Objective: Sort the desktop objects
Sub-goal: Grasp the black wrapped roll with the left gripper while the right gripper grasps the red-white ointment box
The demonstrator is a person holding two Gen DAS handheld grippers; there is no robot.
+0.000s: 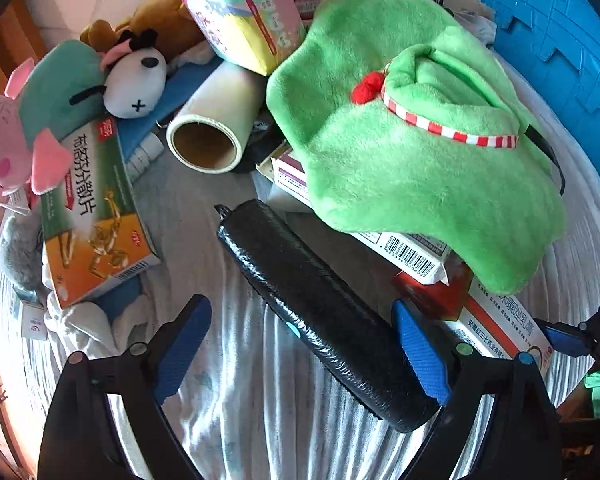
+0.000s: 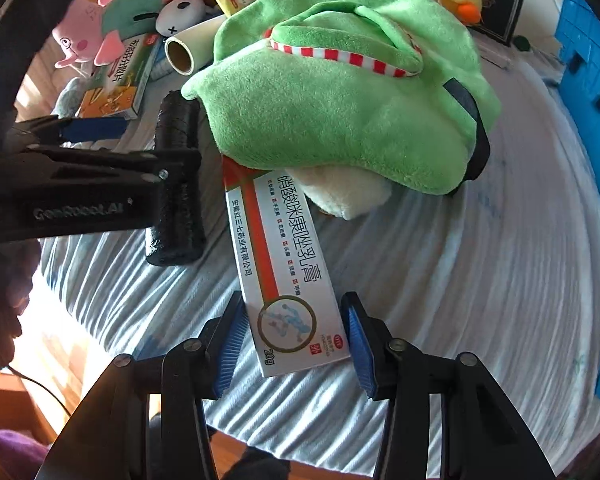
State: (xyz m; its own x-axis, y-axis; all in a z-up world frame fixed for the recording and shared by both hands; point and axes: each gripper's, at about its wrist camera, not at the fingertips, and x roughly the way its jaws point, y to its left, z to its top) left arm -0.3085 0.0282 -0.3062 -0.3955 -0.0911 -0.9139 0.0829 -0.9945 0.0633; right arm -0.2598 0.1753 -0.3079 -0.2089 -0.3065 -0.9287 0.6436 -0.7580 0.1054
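Both grippers were spread wide: the left gripper (image 1: pixel 306 348) angled low, the right gripper (image 2: pixel 296 344) alongside.

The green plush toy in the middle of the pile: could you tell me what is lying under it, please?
Under the green plush toy, the far end of the red-and-white ointment box and a cream plush part show; the left wrist view adds a barcoded white box. Anything deeper is covered.

Striped cloth surface (image 2: pixel 460 280) carries black roll (image 1: pixel 324 312), cream box (image 2: pixel 284 272), green plush (image 2: pixel 340 100), orange-green box (image 1: pixel 96 216), tape roll (image 1: pixel 216 120).
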